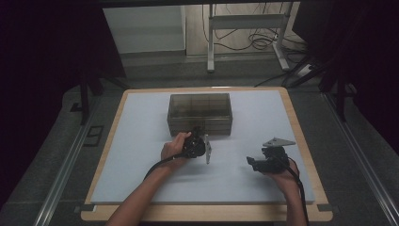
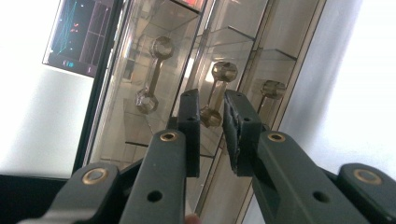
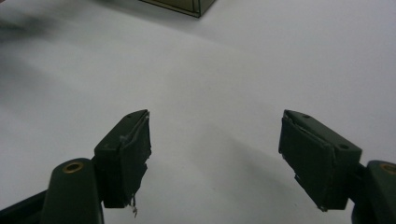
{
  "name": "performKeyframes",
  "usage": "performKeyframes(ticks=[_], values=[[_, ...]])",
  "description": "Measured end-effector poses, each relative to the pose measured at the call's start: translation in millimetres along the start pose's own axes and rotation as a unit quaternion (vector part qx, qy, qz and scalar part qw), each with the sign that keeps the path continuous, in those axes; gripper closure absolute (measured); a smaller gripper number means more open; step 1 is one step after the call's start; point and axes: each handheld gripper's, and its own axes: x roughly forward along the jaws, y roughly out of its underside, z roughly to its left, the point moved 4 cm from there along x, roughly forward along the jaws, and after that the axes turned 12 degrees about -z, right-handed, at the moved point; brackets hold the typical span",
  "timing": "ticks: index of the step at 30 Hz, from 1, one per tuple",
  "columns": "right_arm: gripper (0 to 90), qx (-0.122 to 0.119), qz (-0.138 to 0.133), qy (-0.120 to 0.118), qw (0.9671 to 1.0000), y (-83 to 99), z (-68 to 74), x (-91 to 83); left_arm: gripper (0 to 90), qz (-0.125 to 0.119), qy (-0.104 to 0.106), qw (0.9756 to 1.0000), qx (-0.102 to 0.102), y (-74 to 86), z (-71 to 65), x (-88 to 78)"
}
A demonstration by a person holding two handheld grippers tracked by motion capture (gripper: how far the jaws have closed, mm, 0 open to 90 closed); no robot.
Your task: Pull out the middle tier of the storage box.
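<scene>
Up top on the pale grey table mat [image 1: 141, 155]: smoky translucent plastic drawer box [image 1: 200, 113], standing mid-mat toward the far edge. Pressed up against its front wall, left gripper [image 1: 196, 133], turned on its side. Narrowed almost to touching around the middle brass-coloured dumbbell-shaped drawer handle [image 2: 217, 95]; pads actually pinching it, hard to tell. Well off to the right, right gripper [image 1: 252, 162], resting low over bare mat, spread wide, gripping nothing. Box interior murky through the tinted walls.

Dim high view; gripper views glary (edges blurred).
</scene>
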Motion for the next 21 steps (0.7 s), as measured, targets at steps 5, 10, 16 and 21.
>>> performKeyframes(ticks=[5,10,16,21], values=[[24.5,0.000,-0.002,0.000,1.0000,-0.5,-0.4,-0.8,79.3,0.004,-0.003,0.9999,0.009,-0.2,-1.0,-0.3],[24.5,-0.001,-0.001,0.000,1.0000,-0.5,-0.3,-0.7,80.3,0.011,-0.006,0.9999,0.009,0.5,-1.3,-0.3],[24.5,0.000,-0.001,0.000,1.0000,-0.3,0.0,-0.3,81.0,0.009,-0.009,0.9996,0.026,1.2,-1.9,-0.7],[24.5,0.000,-0.001,0.000,1.0000,-0.1,0.1,-0.2,80.7,0.010,-0.011,0.9992,0.037,1.0,-2.9,-0.4]])
